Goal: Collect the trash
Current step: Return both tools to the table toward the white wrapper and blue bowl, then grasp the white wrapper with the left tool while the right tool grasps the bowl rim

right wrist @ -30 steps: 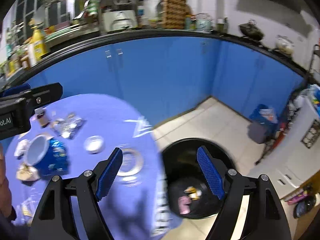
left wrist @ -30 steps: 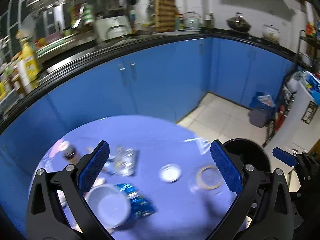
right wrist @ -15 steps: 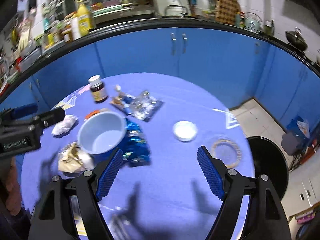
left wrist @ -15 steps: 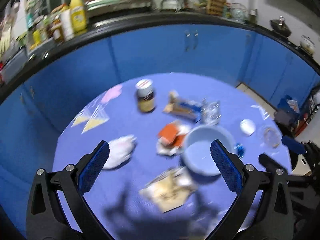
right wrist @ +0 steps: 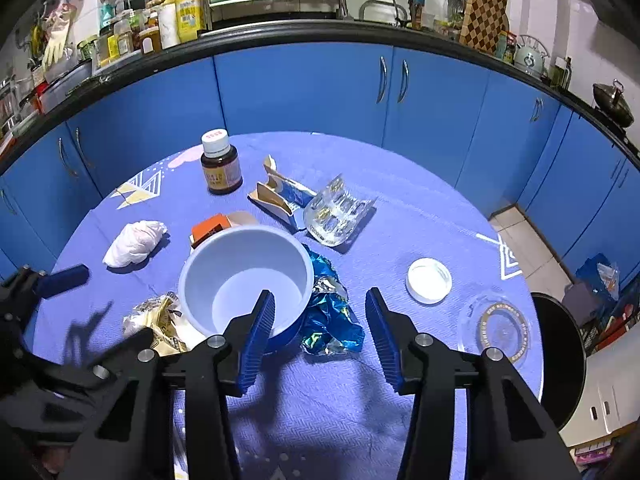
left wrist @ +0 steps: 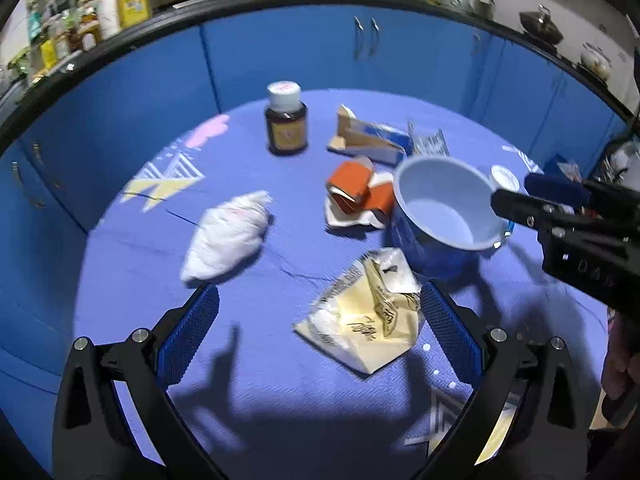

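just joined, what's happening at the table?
A person holds two tongs over a round table littered with trash. Both are open and empty. The left tongs hover by a yellow wrapper; the right tongs are over a crumpled blue foil wrapper beside a white bowl. A black bin stands at the table's right.

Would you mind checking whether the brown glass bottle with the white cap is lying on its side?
No, the brown glass bottle stands upright on the blue tablecloth, white cap on top.

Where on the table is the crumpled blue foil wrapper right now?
In the right wrist view, the blue foil wrapper lies just right of the white bowl, touching its base, directly ahead of the open right tool.
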### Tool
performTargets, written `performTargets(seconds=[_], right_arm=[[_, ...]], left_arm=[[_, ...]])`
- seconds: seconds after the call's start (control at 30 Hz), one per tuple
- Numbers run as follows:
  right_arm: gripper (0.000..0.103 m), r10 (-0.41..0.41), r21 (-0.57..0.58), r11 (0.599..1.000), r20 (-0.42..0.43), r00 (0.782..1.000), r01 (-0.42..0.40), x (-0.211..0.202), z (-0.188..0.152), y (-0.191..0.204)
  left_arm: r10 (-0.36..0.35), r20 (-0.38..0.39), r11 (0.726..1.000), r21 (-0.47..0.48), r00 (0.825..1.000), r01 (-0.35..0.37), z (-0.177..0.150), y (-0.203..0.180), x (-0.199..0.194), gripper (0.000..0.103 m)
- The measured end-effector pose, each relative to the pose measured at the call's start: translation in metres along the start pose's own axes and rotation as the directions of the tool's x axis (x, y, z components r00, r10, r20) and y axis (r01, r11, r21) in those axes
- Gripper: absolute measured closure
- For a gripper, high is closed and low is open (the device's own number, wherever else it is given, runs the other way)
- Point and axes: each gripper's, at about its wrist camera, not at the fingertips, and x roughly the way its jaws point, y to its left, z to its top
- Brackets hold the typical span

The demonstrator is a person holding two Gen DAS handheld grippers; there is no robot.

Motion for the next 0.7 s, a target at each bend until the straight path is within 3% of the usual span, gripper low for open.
performTargets(seconds=[0.27, 0.33, 0.4, 0.5, 0.53, 0.57, 0.63, 0.7], right_arm=[[0.057, 0.020, 0.024, 1.000, -0.043, 0.999, -0.019, 0.013, 0.004, -0.001], [0.057, 0.038, 0.028, 0.999, -0.057, 0.998, -0.037, 0.017, 0.005, 0.001], [0.057, 0.046, 0.028, 0.999, -0.065, 0.997, -0.044, 0.021, 0.005, 0.004], [0.057, 0.057, 0.013, 0.998, -0.065, 0.996, -0.056, 0.024, 0.006, 0.010], [0.059, 0.061, 0.009, 0.998, -0.062, 0.996, -0.060, 0.024, 0.006, 0.012], [0.073, 0.066, 0.003, 0.998, -0.058, 0.996, -0.066, 0.024, 0.005, 0.014], [0.088, 0.074, -0.008, 0.997, -0.071, 0.995, -0.075, 0.024, 0.004, 0.017], [0.095, 0.088, -0.007, 0.996, -0.073, 0.993, -0.089, 0.022, 0.004, 0.017]], left_arm=[[-0.056, -0.038, 0.998, 0.032, 0.998, 0.057, 0.001, -0.008, 0.024, 0.010], [-0.080, -0.041, 0.996, 0.025, 0.996, 0.081, 0.001, -0.005, 0.024, 0.021], [-0.103, -0.048, 0.994, 0.018, 0.994, 0.104, -0.001, -0.004, 0.024, 0.044], [-0.126, -0.047, 0.992, -0.004, 0.991, 0.126, -0.003, 0.001, 0.023, 0.055], [-0.135, -0.046, 0.991, -0.019, 0.990, 0.134, -0.003, 0.004, 0.021, 0.058], [-0.143, -0.046, 0.989, -0.037, 0.989, 0.142, -0.003, 0.007, 0.020, 0.063], [-0.138, -0.039, 0.989, -0.051, 0.990, 0.136, -0.002, 0.011, 0.018, 0.067], [-0.124, -0.032, 0.991, -0.054, 0.992, 0.122, -0.002, 0.013, 0.015, 0.071]])
